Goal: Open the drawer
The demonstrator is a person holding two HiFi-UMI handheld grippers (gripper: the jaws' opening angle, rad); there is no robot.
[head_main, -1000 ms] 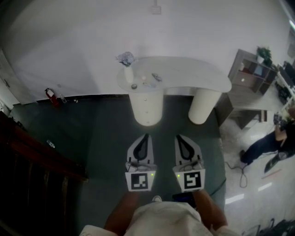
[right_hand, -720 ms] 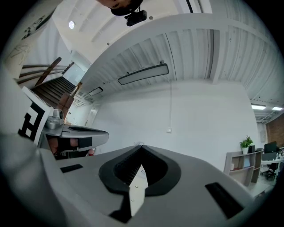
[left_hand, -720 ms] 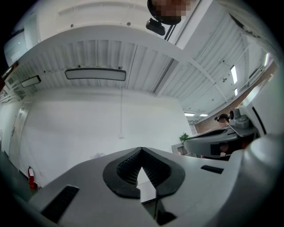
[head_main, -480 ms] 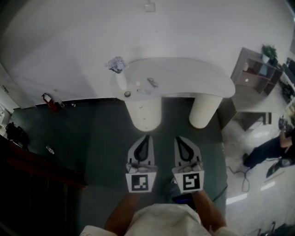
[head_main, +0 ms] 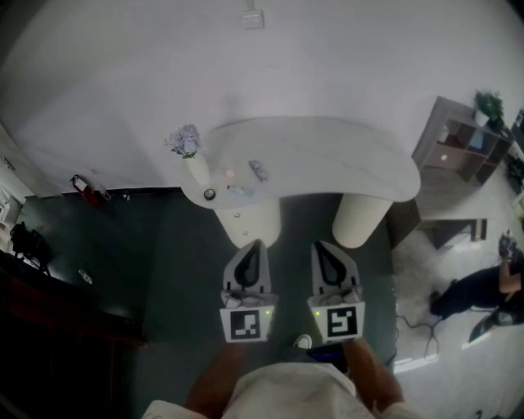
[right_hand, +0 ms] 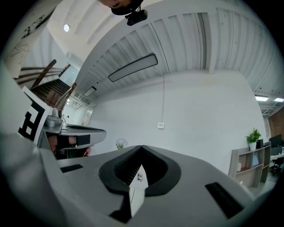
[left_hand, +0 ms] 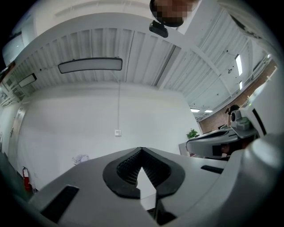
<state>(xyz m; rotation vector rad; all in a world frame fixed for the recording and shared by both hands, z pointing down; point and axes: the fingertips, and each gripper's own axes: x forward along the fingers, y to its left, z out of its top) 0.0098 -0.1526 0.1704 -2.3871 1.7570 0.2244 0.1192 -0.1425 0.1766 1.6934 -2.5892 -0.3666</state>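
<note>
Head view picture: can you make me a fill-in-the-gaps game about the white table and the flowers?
The white curved table stands on ___ round legs.
The white vase of pale purple flowers sits at the table's ___ end in the head view.
The left gripper and right gripper both have their fingers ___.
Missing words: two, left, shut.

The head camera looks steeply down from overhead, standing a little off from the white desk (head_main: 327,155), with the left gripper (head_main: 255,245) and the right gripper (head_main: 321,245) side by side low in its centre. Each gripper camera sits close behind its own jaws and faces nearly level, tipped slightly up at the wall (left_hand: 66,124) and ceiling (left_hand: 133,48), the neighbouring gripper at its inner edge. All three views share the wall plate (head_main: 253,18) and the flowers (head_main: 185,141); the shelf (right_hand: 248,166) shows in the head and right gripper views.
</note>
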